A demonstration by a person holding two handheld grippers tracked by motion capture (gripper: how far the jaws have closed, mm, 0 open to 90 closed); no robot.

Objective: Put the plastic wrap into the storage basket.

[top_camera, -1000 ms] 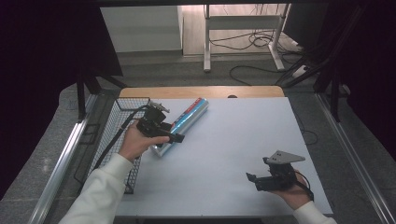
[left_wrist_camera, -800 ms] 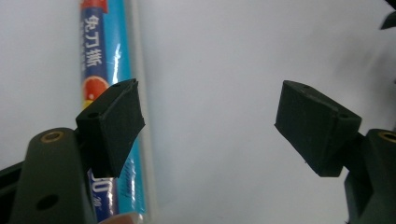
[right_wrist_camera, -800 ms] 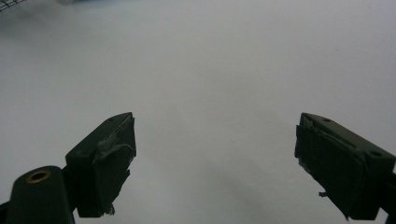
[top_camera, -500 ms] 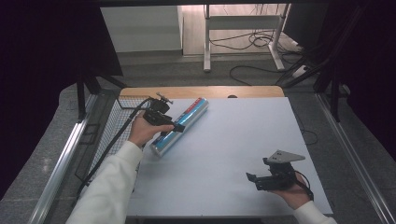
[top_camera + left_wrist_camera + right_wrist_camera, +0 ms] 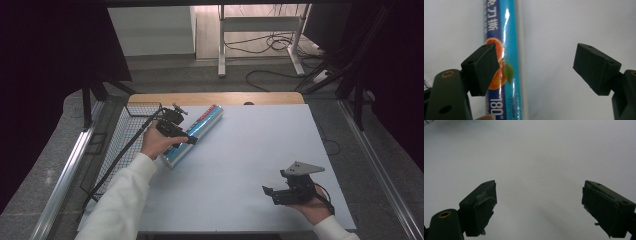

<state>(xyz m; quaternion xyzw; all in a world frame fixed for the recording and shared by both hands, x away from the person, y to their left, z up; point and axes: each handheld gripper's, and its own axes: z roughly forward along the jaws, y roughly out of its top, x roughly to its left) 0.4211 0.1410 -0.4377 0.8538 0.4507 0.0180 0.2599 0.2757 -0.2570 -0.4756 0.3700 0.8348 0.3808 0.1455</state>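
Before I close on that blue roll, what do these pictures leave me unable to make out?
- Blue roll: both ends cut off by the left gripper view's edges; one black pad covers part of its print.
- High view: left gripper hides the roll's middle; contact unclear.
- Wire basket: contents too small and dark.

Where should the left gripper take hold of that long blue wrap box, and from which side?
Probably mid-length, from above, jaws straddling its narrow width. The blue box lies flat on the table, long and slim. The left gripper, jaws just opened, has one pad over the box, so it should shift sideways to centre it.
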